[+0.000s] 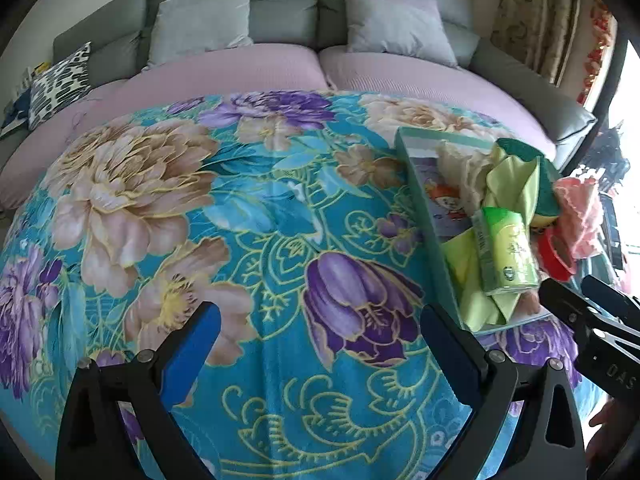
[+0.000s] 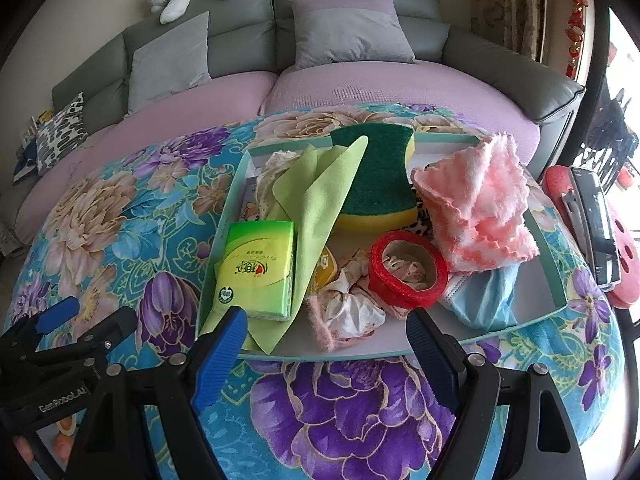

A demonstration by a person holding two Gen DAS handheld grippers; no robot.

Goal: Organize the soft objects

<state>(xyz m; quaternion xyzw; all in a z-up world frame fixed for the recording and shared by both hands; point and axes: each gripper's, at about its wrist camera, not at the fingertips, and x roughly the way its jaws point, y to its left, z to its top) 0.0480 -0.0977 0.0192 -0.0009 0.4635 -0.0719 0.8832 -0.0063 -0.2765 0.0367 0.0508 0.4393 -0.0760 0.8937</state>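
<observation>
Nearby, green tissue pack [image 2: 256,270] marked "100%" – left tool [image 1: 320,334] stamped "GenRobot.AI", right tool [image 2: 326,330], both spread, empty

- "Gen.Robot.AI" in white letters on the black body of the left hand-held gripper [image 2: 56,322], seen in the right wrist view.
- "DAS", cut off by the picture edge, on the black body of the right hand-held gripper [image 1: 576,294], seen in the left wrist view.
- "100%" inside a small round green seal on the green tissue pack [image 2: 256,268]; its larger red-and-green print is too unclear to read.
</observation>
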